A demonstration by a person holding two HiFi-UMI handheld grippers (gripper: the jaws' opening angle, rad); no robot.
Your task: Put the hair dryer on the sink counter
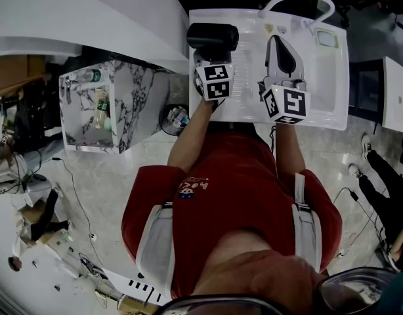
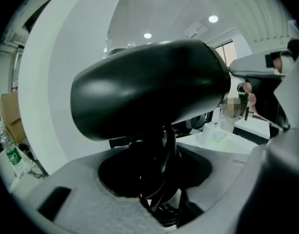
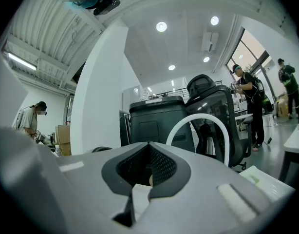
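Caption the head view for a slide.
Left gripper holds a black hair dryer at the white sink counter.

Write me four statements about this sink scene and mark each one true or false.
1. The left gripper grips a black hair dryer. True.
2. The right gripper carries a bottle. False: nothing is between its fingers, which are together.
3. The person wears a blue shirt. False: it is red.
4. A white arched faucet stands at the sink counter. True.
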